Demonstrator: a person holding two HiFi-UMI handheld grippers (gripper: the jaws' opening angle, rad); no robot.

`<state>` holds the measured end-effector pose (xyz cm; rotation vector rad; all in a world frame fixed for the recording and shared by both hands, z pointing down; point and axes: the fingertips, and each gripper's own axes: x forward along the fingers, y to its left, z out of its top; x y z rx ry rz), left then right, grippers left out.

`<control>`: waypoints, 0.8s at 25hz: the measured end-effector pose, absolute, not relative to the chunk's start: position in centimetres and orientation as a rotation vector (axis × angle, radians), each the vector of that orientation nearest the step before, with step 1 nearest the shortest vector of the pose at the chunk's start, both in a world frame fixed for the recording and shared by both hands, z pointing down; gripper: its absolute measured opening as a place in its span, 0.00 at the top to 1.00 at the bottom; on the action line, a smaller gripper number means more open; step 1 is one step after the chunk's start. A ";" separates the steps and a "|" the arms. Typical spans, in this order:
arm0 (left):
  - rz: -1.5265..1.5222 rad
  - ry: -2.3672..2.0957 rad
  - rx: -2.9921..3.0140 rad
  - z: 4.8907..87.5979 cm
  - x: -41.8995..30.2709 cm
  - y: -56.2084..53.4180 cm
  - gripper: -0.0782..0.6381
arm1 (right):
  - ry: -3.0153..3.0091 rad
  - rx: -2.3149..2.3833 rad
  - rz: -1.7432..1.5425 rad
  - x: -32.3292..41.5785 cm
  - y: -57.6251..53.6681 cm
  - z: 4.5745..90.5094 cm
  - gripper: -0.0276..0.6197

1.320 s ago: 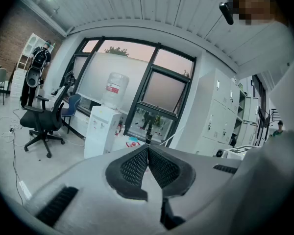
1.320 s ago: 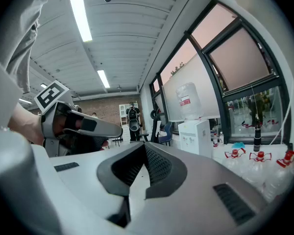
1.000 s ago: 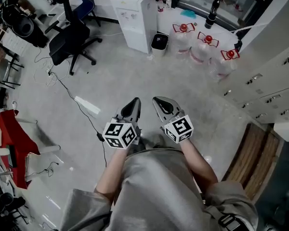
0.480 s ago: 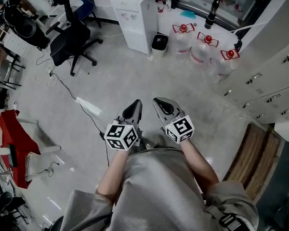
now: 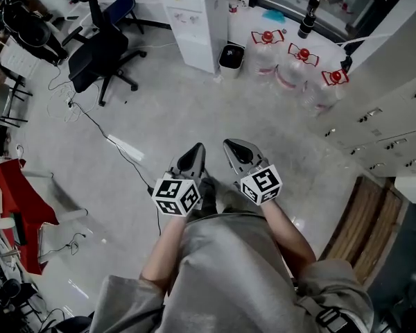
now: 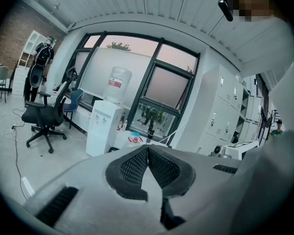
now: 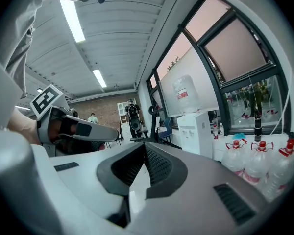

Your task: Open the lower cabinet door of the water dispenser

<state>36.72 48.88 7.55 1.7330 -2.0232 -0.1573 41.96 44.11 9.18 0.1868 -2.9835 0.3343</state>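
The white water dispenser stands across the room at the top of the head view, its lower cabinet door closed; it also shows in the left gripper view with a bottle on top, and in the right gripper view. My left gripper and right gripper are held side by side in front of my body, far from the dispenser. Both are shut with nothing between their pads. The left gripper appears at the left of the right gripper view.
A black office chair stands left of the dispenser. A small black bin and three water jugs with red caps sit to its right. White lockers line the right side. A cable runs over the grey floor.
Both grippers have stayed shut and together, shifting only slightly lower in the head view. The view has moved a little, so the dispenser sits nearer the top edge.
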 end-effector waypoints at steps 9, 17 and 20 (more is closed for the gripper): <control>-0.087 -1.979 1.791 8.9 29.4 44.4 0.88 | -2.952 0.246 0.326 34.2 40.4 9.5 0.94; -0.099 -1.927 1.840 9.0 22.6 42.3 0.88 | -2.908 0.321 0.294 27.7 38.7 9.6 0.94; -0.118 -1.906 1.845 9.2 20.2 42.1 0.88 | -2.888 0.347 0.279 25.7 38.3 10.0 0.94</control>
